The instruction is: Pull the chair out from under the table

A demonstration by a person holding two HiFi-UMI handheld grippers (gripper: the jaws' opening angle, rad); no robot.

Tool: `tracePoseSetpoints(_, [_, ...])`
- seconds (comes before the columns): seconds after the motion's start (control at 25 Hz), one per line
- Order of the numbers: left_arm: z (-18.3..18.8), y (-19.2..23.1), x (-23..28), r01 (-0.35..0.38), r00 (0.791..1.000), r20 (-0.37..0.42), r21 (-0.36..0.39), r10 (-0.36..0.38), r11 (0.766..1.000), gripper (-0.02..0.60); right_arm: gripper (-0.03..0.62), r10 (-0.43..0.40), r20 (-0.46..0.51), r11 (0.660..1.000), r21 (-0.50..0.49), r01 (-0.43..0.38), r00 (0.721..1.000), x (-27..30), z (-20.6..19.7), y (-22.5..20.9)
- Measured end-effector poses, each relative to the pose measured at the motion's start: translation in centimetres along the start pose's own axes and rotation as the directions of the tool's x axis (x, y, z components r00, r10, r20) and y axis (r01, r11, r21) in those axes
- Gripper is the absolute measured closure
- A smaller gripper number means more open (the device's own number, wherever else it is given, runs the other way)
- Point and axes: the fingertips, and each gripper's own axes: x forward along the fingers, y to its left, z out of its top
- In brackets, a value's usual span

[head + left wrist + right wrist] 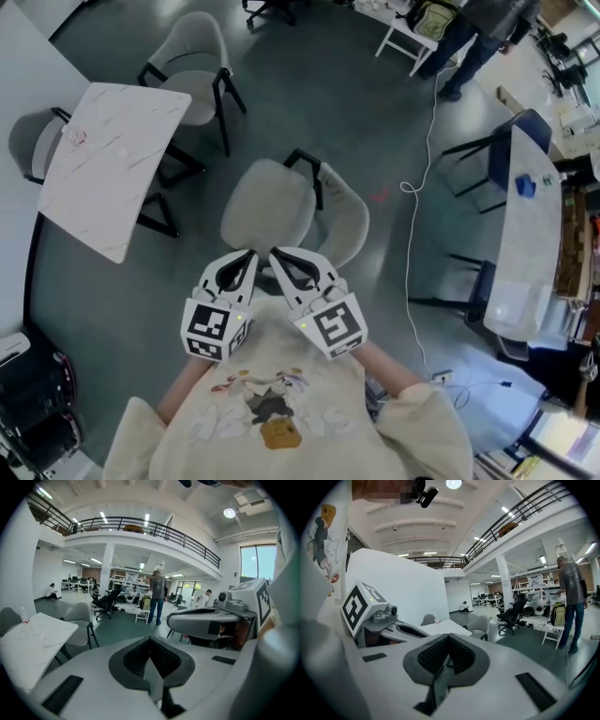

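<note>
A light grey chair with black legs stands on the open floor, to the right of the white marble table and apart from it. My left gripper and right gripper hang side by side near my chest, just short of the chair's seat, touching nothing. In the left gripper view the left gripper has its jaws shut with nothing between them. In the right gripper view the right gripper is likewise shut and empty. The table shows at the left of the left gripper view.
Two more grey chairs stand at the marble table. A white cable runs over the floor on the right. A long table with dark chairs is at the right edge. A person stands at the far side.
</note>
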Motion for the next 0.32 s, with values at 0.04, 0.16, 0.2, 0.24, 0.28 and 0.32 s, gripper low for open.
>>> tracePoseSetpoints(0.04, [0.06, -0.02, -0.03, -0.003, 1.0, 0.004, 0.0, 0.003, 1.0, 0.572, 0.585, 0.003, -0.001, 1.0, -0.003, -0.003, 1.0, -0.01, -0.04, 0.07])
tracePoseSetpoints(0.16, [0.04, 0.14, -0.01, -0.015, 1.0, 0.009, -0.003, 0.015, 1.0, 0.572, 0.585, 0.008, 0.001, 1.0, -0.004, -0.008, 1.0, 0.13, -0.01, 0.15])
tracePoseSetpoints(0.2, [0.01, 0.18, 0.03, -0.019, 1.0, 0.01, -0.004, 0.019, 1.0, 0.572, 0.585, 0.01, 0.003, 1.0, -0.003, -0.01, 1.0, 0.19, 0.0, 0.12])
tracePoseSetpoints(0.24, [-0.01, 0.21, 0.07, -0.022, 1.0, 0.011, -0.005, 0.022, 1.0, 0.572, 0.585, 0.011, 0.005, 1.0, -0.002, -0.011, 1.0, 0.23, 0.0, 0.07])
tracePoseSetpoints(0.28, [-0.03, 0.22, 0.12, -0.025, 1.0, 0.012, -0.005, 0.025, 1.0, 0.572, 0.586, 0.013, 0.006, 1.0, 0.0, -0.012, 1.0, 0.27, -0.02, 0.0])
tracePoseSetpoints(0.32, [-0.06, 0.23, 0.16, -0.028, 1.0, 0.014, -0.005, 0.028, 1.0, 0.572, 0.586, 0.014, 0.007, 1.0, 0.001, -0.014, 1.0, 0.3, -0.06, -0.07])
